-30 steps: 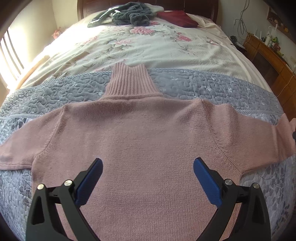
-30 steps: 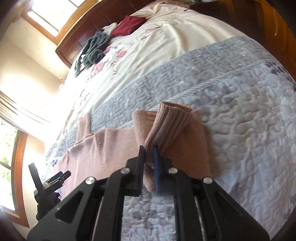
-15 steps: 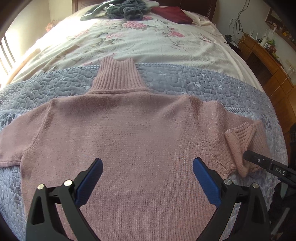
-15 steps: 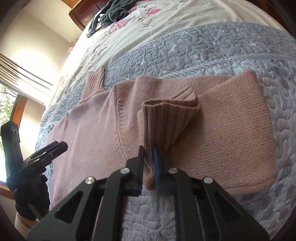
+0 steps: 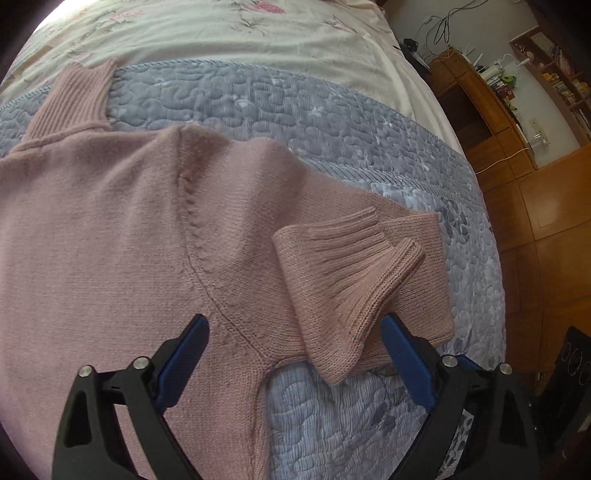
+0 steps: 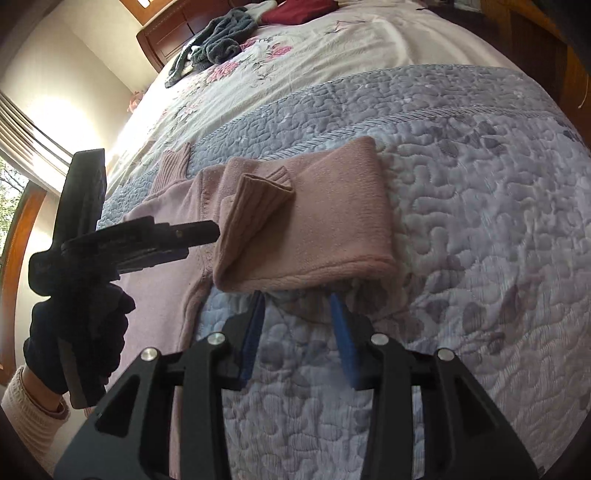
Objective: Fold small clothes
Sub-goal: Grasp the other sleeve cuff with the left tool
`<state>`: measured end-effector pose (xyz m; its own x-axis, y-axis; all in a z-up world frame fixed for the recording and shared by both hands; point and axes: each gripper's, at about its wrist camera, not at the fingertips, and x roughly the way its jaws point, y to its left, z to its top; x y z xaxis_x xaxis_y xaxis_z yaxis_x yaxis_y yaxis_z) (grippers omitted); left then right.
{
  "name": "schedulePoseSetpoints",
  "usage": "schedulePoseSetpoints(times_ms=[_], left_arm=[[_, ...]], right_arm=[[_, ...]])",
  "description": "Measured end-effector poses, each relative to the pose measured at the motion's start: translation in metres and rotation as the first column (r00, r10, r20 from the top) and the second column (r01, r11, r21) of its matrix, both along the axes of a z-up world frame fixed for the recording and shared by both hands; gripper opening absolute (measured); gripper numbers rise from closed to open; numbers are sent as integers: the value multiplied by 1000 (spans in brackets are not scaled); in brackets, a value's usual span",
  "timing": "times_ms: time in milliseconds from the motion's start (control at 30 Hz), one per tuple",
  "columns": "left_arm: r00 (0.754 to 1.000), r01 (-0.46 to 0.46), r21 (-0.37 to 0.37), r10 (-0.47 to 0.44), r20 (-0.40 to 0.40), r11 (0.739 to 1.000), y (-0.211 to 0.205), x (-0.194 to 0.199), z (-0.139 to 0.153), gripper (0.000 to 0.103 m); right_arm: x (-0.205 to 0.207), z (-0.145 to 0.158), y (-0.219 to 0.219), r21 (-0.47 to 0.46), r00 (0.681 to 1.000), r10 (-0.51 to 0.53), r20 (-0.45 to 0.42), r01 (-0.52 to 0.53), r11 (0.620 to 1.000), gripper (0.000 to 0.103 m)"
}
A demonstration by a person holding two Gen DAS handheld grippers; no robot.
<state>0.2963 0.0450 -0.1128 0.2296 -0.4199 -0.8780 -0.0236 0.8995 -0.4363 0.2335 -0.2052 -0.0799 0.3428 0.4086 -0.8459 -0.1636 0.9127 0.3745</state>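
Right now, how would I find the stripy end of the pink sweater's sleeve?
Find the grey quilted blanket across the bed, where the pink sweater lies flat. Follow its sleeve out toward the wooden furniture side, where it doubles back on itself. The cuff lies on top of that fold: ribbed in ridges, unlike the smooth knit beneath, and much nearer the grippers than the ribbed collar.

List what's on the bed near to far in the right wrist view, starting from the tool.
Right tool → folded pink sleeve → grey quilt → floral sheet → dark grey clothes and red garment by the wooden headboard.
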Motion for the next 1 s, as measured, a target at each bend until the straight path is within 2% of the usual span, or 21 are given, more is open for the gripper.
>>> schedulePoseSetpoints(times_ms=[33, 100, 167, 233, 267, 467, 633, 933, 1000], left_arm=[[1000, 3, -18, -3, -19, 1000, -5, 4, -6, 65], [999, -7, -51, 5, -49, 999, -11, 8, -15, 61], [999, -9, -54, 7, -36, 999, -15, 10, -15, 48], [1000, 6, -68, -8, -20, 998, -19, 11, -12, 24], [1000, 7, -60, -8, -7, 998, -21, 11, -9, 17], [995, -10, -73, 18, 99, 997, 5, -3, 19, 14], [979, -94, -48, 102, 178, 994, 68, -17, 45, 13], [949, -238, 23, 228, 218, 971, 182, -32, 59, 13], [946, -257, 34, 244, 215, 966, 199, -34, 57, 13]], right_arm=[[-3, -2, -5, -10, 1000, -6, 0, 6, 1000, 37], [-8, -7, -13, -16, 1000, -18, -5, 18, 1000, 37], [-11, -11, -16, -18, 1000, -30, -7, 30, 999, 37], [-13, -14, -19, -25, 999, -44, -12, 44, 999, 38], [-14, -16, -21, -26, 999, -52, -15, 51, 998, 38], [-10, -14, -13, -13, 998, -59, -13, 59, 998, 37], [-4, -7, 4, -2, 999, -40, 0, 40, 999, 37], [21, 1, 57, 58, 1000, 12, -6, -12, 998, 38], [30, -2, 71, 83, 999, 24, -26, -22, 996, 42]])
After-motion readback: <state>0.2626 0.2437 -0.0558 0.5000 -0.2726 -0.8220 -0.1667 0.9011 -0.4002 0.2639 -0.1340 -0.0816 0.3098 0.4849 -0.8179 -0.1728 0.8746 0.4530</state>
